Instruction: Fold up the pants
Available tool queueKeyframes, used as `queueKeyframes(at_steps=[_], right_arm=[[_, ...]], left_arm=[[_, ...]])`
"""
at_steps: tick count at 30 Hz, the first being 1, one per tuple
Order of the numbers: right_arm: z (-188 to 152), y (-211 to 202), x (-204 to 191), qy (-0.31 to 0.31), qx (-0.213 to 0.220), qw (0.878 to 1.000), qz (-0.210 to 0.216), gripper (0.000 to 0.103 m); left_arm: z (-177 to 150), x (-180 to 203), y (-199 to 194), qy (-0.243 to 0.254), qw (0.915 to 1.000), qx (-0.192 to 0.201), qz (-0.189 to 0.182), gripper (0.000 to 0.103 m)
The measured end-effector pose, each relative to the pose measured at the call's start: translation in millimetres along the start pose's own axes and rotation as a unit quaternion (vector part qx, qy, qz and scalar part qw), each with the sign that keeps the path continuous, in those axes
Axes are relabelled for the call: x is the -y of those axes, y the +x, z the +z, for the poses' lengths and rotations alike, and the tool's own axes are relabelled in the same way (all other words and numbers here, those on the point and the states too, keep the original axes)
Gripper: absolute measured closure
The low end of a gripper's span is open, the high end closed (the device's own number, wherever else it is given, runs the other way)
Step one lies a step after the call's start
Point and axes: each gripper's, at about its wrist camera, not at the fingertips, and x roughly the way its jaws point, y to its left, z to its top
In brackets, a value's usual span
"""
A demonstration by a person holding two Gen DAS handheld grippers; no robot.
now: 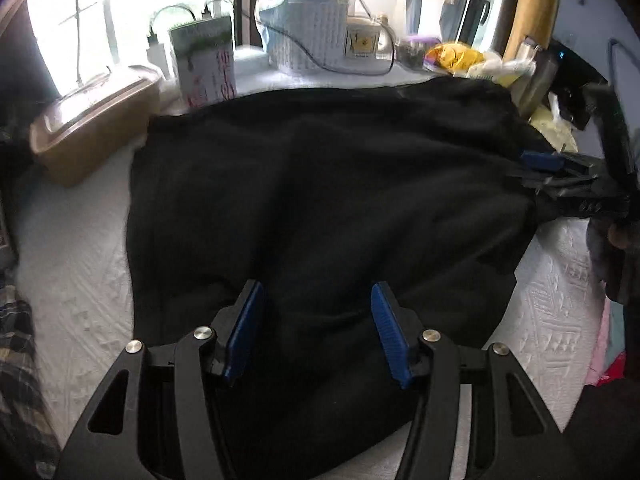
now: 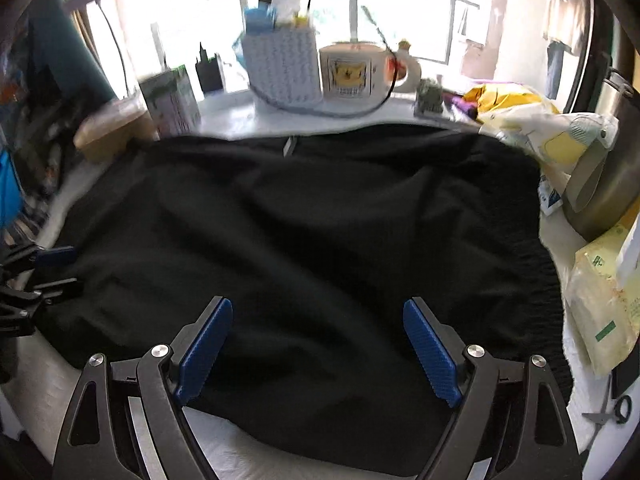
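Observation:
Black pants (image 1: 320, 184) lie spread over a white textured cloth (image 1: 80, 280), bunched and wrinkled; they also fill the right wrist view (image 2: 312, 224). My left gripper (image 1: 316, 300) is open just above the near part of the pants, its blue pads wide apart and empty. My right gripper (image 2: 318, 316) is open above the pants' near edge, holding nothing. Seen from the left wrist view, the right gripper (image 1: 560, 172) is at the pants' right edge. Seen from the right wrist view, the left gripper (image 2: 52, 268) is at the left edge.
A brown lidded box (image 1: 92, 128) sits at the back left. A carton (image 1: 204, 64), a white woven basket (image 1: 308, 36) and a mug (image 2: 352, 72) line the back by the window. Yellow packets (image 2: 600, 304), a metal pot (image 2: 604, 188) and scissors (image 2: 612, 412) crowd the right side.

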Motion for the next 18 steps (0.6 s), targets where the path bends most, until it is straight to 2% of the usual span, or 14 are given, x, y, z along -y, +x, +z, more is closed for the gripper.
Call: queueKeyframes(at_steps=[6,12,15,18], right_arm=[[-16.8,-2.6,-3.3,-0.013,0.000,1.000,-0.013,0.012],[-27.5,-12.8,-3.7,-0.009,0.000,1.000,-0.011,0.011],[-32.7,-19.4,1.8,-0.003,-0.003,1.000,-0.009,0.011],[-40.2,-25.5,4.1,-0.005,-0.003,1.000,-0.009,0.011]], left_arm=[[-9.8,6.0,-1.6,0.012,0.9995,0.015,0.023,0.044],[-22.5,-1.7,-14.8,-0.002,0.9992,0.022,0.032,0.042],[-29.1,-8.3,-25.9,-0.022,0.9986,0.029,0.040,0.042],[-32.0,-18.4,-44.5,-0.055,0.9970,0.050,0.022,0.042]])
